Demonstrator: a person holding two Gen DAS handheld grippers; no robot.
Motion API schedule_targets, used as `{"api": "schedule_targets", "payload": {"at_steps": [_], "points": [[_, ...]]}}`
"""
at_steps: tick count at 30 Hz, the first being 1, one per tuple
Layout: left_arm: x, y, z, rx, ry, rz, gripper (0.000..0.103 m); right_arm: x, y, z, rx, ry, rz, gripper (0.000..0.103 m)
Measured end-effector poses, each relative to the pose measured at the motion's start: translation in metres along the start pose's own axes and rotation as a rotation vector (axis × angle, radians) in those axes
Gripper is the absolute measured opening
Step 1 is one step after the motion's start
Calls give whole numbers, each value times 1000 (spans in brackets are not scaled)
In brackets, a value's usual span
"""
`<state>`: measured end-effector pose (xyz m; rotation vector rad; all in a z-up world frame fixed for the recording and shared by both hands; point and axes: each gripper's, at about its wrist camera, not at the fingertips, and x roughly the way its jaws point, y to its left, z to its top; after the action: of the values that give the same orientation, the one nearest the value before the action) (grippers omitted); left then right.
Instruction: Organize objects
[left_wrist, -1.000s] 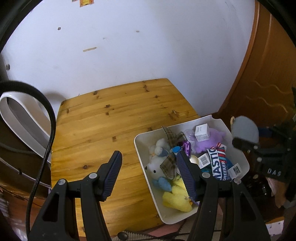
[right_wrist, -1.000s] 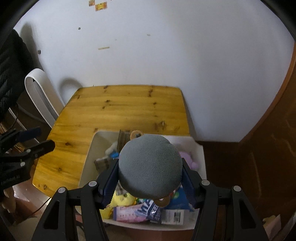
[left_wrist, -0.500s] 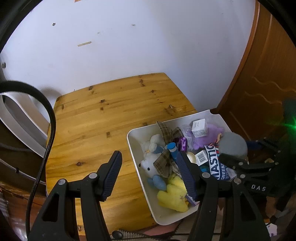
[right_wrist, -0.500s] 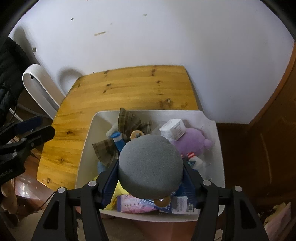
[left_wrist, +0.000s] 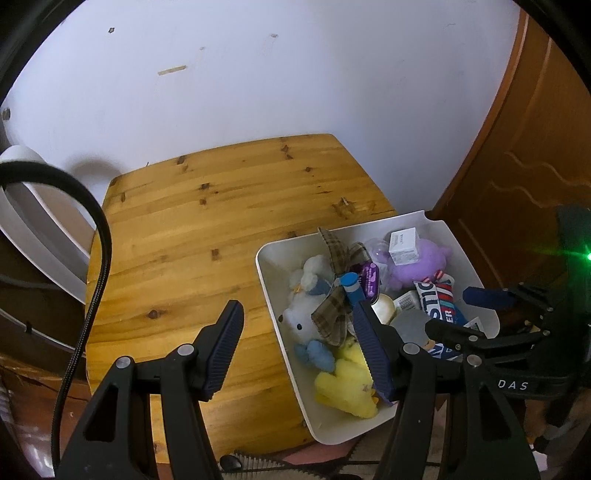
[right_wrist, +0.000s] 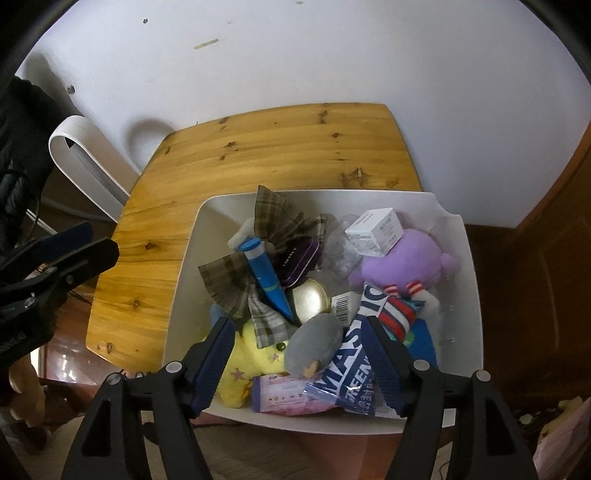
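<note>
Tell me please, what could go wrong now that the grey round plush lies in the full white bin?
1. The grey round plush lies on top of the pile, between the right gripper fingers, whose jaws have just been opening. Lifting away carelessly may snag it.
2. The white bin seems to overhang the wooden table edge; a push could perhaps tip it.
3. The small white box sits loosely on the purple plush and may slide off.

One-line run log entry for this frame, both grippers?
left gripper: open, empty | right gripper: jaws just opened, grey round plush released | white plastic bin: full
</note>
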<state>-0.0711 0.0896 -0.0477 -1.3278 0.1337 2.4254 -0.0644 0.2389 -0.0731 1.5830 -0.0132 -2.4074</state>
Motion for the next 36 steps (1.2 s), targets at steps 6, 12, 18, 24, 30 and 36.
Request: {"api": "schedule_targets", "payload": {"at_steps": [6,12,18,24,30,36], "points": [[0,8,-2,-14,-3,30,66,-3,6,4,14,-33,-1,72],[-4,15,-3,-31,-22,67,66,-8,24,11,-15,-77,-17,72],[-8,22,-7,-40,-42,98,66,-15,42,18,-46,-116,-12,73],[-12,34,-10,-73,-54,134,66,-25,52,25,-23,-188,-13,76],[-22,43,-13,-99,-84,180,66,-30,63,31,-22,-226,-32,79],[-29,50,-14,-125,-108,213,67,-33,76,30,-52,-243,-60,81]]}}
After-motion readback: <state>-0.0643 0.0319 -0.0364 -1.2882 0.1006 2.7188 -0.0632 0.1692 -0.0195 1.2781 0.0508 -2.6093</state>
